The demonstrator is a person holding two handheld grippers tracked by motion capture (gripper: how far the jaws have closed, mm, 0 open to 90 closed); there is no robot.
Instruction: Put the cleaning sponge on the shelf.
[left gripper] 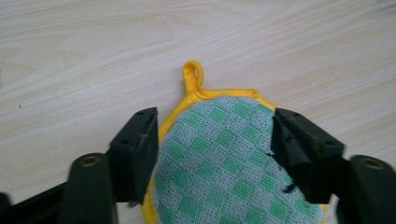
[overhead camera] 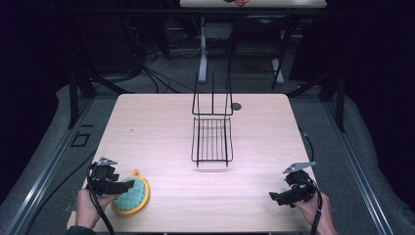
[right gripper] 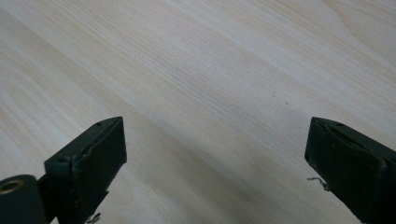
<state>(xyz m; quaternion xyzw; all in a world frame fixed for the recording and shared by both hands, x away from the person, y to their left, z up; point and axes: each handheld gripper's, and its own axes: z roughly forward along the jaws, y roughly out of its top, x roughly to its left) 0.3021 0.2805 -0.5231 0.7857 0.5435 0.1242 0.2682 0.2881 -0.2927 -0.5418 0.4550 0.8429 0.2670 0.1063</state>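
Left gripper (left gripper: 212,154): jaws partly apart, straddling a round green-checked pot holder (left gripper: 229,158) with yellow trim; pads at or just beside its rim, firm clamping not confirmable. Pot holder flat on the counter (overhead camera: 161,122), near left corner, hanging loop pointing far. Right gripper (right gripper: 215,172): jaws wide apart, nothing between, hovering over bare counter at near right. Black wire rack (overhead camera: 212,139): centre of the counter, well apart from the pot holder, nothing in it. Progress judged early: grasp being set, lift and any transfer toward the rack not yet done.

Wire rack (overhead camera: 212,139) (black) mid-table (overhead camera: 147,127)
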